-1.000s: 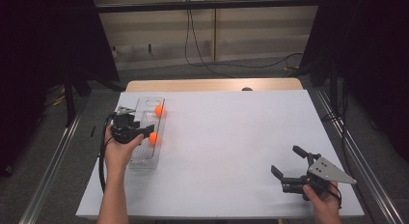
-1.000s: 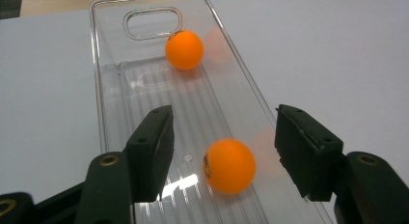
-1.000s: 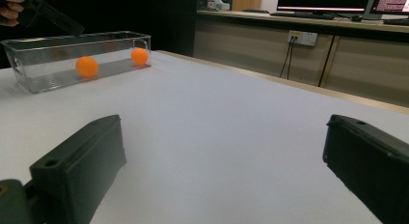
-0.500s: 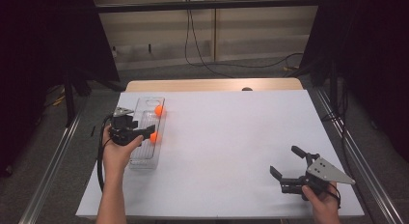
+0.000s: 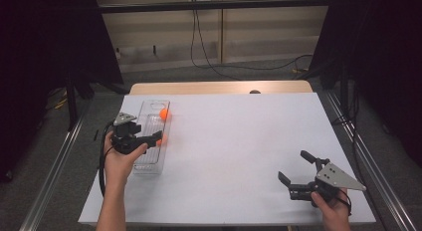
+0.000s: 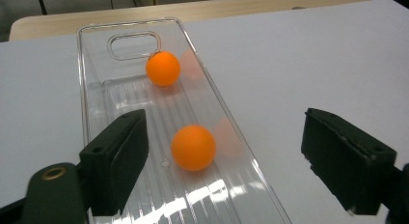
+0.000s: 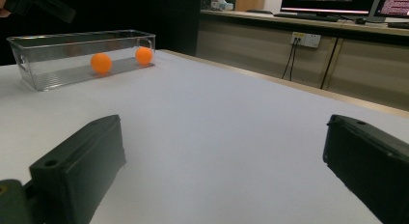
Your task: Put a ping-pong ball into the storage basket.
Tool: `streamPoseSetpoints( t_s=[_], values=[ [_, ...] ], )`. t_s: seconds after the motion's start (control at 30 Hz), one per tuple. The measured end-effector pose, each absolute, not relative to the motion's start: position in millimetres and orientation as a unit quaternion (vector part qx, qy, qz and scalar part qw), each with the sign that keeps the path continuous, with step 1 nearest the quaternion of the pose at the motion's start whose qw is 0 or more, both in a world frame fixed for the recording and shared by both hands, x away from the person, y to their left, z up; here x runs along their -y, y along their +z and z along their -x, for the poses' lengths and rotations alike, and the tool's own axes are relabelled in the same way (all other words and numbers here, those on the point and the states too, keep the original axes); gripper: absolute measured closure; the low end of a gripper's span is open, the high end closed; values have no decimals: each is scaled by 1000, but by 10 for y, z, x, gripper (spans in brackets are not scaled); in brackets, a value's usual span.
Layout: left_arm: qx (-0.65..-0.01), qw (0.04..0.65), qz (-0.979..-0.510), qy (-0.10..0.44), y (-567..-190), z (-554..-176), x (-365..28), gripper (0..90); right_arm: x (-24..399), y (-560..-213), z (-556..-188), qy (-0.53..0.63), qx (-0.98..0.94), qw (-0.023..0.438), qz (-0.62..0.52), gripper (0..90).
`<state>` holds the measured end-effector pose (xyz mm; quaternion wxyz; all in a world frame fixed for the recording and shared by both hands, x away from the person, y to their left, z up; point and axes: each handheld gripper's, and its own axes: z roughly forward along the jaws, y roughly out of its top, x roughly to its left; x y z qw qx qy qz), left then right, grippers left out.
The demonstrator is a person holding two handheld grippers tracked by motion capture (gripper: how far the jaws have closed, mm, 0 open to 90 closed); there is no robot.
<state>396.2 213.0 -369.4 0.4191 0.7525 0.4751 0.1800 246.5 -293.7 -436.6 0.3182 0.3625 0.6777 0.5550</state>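
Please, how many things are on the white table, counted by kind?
Orange balls: 2 (near ball, far ball)
Clear plastic tray: 1
Total: 3

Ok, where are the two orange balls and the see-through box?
Near orange ball [image 6: 193, 147]: left gripper view, middle of the ball.
Far orange ball [image 6: 163, 68]: left gripper view, middle of the ball.
Clear plastic box [image 6: 85, 79]: left gripper view, on its left wall.
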Motion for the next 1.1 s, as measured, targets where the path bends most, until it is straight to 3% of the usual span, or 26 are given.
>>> streamPoseSetpoints(
  t_s=[1.1],
  values=[
    [-422,523,-718,182,-3808,-3544,-2239,36,2933,-4374,-2474,554,-679,318,-362,4]
  ],
)
